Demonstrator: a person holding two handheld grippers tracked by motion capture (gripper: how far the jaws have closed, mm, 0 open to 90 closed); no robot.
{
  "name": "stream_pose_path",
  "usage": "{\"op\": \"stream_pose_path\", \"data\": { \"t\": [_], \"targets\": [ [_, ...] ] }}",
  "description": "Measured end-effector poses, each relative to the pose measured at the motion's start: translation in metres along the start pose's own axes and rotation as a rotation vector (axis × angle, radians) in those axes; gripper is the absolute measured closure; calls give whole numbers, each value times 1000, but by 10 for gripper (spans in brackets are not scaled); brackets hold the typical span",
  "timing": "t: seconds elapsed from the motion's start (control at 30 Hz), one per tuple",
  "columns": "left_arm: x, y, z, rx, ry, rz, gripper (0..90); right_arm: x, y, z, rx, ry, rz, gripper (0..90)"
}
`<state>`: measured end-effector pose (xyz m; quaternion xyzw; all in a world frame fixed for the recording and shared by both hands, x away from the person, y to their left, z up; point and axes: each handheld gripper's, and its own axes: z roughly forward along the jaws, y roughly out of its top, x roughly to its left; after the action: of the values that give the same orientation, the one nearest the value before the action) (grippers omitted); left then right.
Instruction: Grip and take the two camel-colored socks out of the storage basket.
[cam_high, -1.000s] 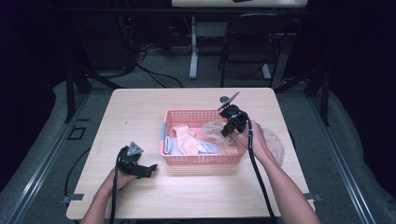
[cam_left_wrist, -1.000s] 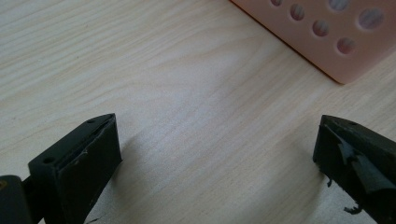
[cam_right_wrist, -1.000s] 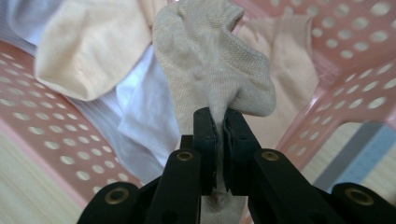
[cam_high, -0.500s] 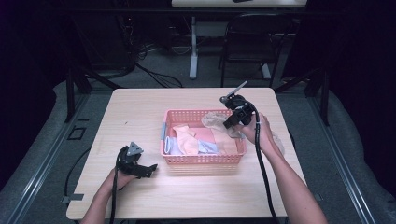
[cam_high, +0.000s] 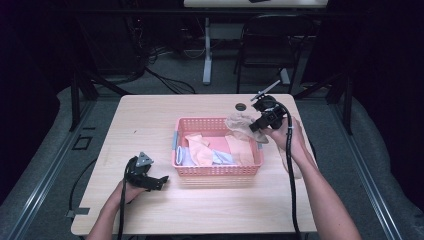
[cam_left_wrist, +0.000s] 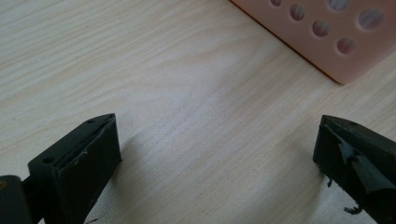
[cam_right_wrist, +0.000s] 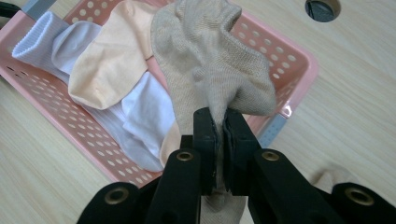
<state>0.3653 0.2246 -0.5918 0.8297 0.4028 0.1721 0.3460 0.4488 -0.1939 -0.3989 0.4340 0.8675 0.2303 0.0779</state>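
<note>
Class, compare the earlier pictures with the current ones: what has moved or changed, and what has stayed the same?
The right gripper, shut on the beige sock, has lifted it higher above the pink basket, towards its far right corner. The left gripper stayed open on the table; the basket and its other socks did not move.

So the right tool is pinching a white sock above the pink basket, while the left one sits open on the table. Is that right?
Not quite: the sock pinched by the right tool is beige, not white, as the right gripper view shows. The white socks lie in the pink basket. The rest holds: the left tool sits open on the table.
</note>
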Motion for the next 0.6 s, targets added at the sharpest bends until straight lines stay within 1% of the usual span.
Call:
{"op": "stream_pose_path", "data": {
  "t": [0.07, 0.13, 0.17, 0.23, 0.27, 0.3, 0.33, 0.37, 0.43, 0.5, 0.53, 0.57, 0.6],
  "targets": [
    [0, 0, 0, 0, 1, 0, 6, -6, -4, -6, -15, -8, 14, 851],
    [0, 0, 0, 0, 2, 2, 6, -8, -6, -8, -17, -13, 14, 851],
    [0, 0, 0, -1, 2, 1, 6, -11, -9, -12, -24, -17, 29, 851],
    [0, 0, 0, 0, 3, 1, 6, -14, -10, -14, -25, -24, 32, 851],
    [0, 0, 0, -1, 3, 0, 6, -18, -15, -19, -37, -30, 46, 851],
    [0, 0, 0, -1, 3, 0, 6, -18, -15, -19, -37, -30, 46, 851],
    [0, 0, 0, -1, 3, -1, 6, -22, -19, -24, -38, -36, 52, 851],
    [0, 0, 0, -1, 3, -1, 6, -22, -19, -24, -38, -36, 52, 851],
    [0, 0, 0, -1, 4, -3, 6, -29, -26, -31, -46, -55, 69, 851],
    [0, 0, 0, -1, 4, -1, 6, -32, -29, -33, -56, -55, 78, 850],
    [0, 0, 0, -1, 5, -2, 6, -38, -34, -37, -61, -64, 94, 851],
    [0, 0, 0, -1, 5, -2, 6, -38, -34, -37, -61, -64, 94, 851],
    [0, 0, 0, -1, 4, -2, 6, -41, -37, -39, -63, -73, 107, 850]
  ]
}}
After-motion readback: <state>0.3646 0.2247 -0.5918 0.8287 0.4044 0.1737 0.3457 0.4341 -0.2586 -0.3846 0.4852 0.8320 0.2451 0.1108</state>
